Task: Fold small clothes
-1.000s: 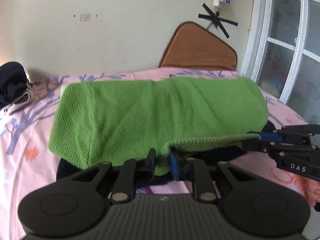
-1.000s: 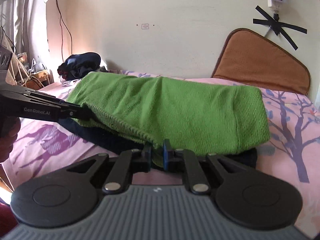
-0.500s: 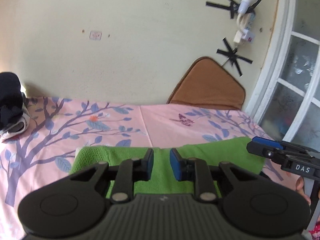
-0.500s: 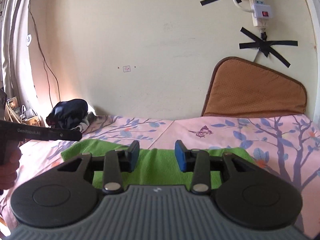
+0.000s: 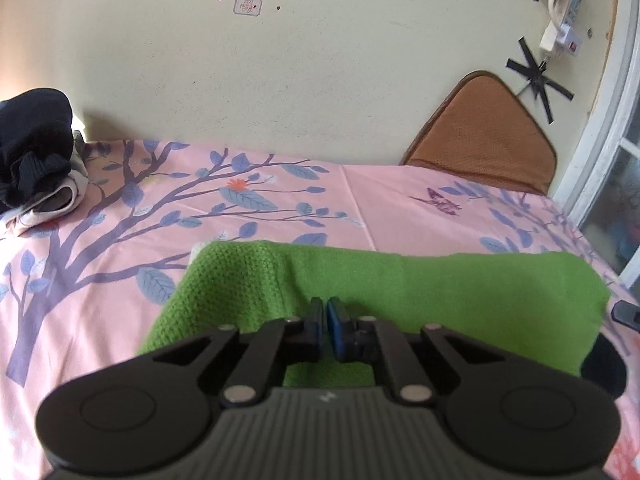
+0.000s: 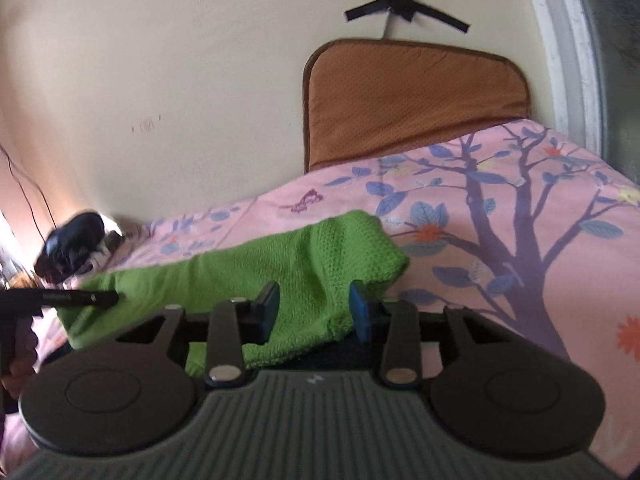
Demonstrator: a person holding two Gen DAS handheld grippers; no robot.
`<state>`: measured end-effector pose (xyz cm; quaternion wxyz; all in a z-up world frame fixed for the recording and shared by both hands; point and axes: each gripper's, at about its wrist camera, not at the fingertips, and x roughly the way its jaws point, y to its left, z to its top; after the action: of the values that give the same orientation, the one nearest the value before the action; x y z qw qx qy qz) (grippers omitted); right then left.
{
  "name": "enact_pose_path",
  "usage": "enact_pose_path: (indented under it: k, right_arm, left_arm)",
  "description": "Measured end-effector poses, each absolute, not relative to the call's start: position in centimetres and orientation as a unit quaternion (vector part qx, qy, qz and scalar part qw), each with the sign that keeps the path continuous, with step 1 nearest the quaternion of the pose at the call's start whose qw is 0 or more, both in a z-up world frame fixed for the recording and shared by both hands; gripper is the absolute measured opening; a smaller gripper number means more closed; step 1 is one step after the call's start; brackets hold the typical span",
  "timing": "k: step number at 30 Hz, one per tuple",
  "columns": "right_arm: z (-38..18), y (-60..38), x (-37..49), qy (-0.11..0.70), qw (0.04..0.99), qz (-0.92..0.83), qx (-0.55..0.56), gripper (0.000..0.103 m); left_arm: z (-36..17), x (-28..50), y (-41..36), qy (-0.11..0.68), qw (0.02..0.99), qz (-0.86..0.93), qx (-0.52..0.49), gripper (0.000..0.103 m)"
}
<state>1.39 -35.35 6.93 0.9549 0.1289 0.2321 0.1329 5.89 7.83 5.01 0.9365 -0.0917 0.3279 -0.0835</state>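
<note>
A green knit garment point(image 5: 420, 292) lies folded on the pink bedsheet point(image 5: 120, 240), with a dark piece of cloth point(image 5: 604, 368) under its right end. My left gripper point(image 5: 326, 330) is shut just above the garment's near edge; no cloth shows between its pads. In the right wrist view the garment point(image 6: 280, 272) lies in front of my right gripper point(image 6: 314, 310), which is open with the cloth showing between its blue pads. The left gripper's fingers point(image 6: 80, 298) show at the left of that view.
A pile of dark and white clothes point(image 5: 36, 152) sits at the bed's far left by the wall. A brown cushion point(image 5: 484, 132) leans on the wall at the far right. A white window frame point(image 5: 600, 120) is at the right.
Both grippers let go of the green garment's edge after carrying it forward. The left gripper then shut; the right stayed open and swung to the right.
</note>
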Motion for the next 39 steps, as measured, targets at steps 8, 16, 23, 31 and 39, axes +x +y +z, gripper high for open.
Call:
enact_pose_path:
  k: [8,16,23,31,39]
  right_arm:
    - [4.8,-42.0,2.5,0.29,0.882,0.125,0.35,0.058]
    - [3.8,-38.4,4.8,0.314,0.885,0.132,0.317,0.032]
    - [7.1,-36.2,5.3,0.294,0.859,0.2,0.369,0.024]
    - [13.4,-22.1,4.1,0.263,0.882,0.334,0.205,0.023]
    - [4.7,-6.4,5.8,0.386,0.832,0.397,0.036,0.014]
  left_arm:
    - [5.7,5.1,4.3,0.339,0.896,-0.223,-0.182,0.007]
    - [1.3,7.3,1.8,0.378,0.874,-0.241,-0.19,0.006]
    - [2.5,6.4,3.7,0.383,0.865,-0.242,-0.215,0.006]
    - [5.9,0.8,16.2,0.26,0.906,-0.155,-0.295,0.009]
    - [5.6,-2.5,24.0,0.232,0.908,-0.06,-0.343,0.012]
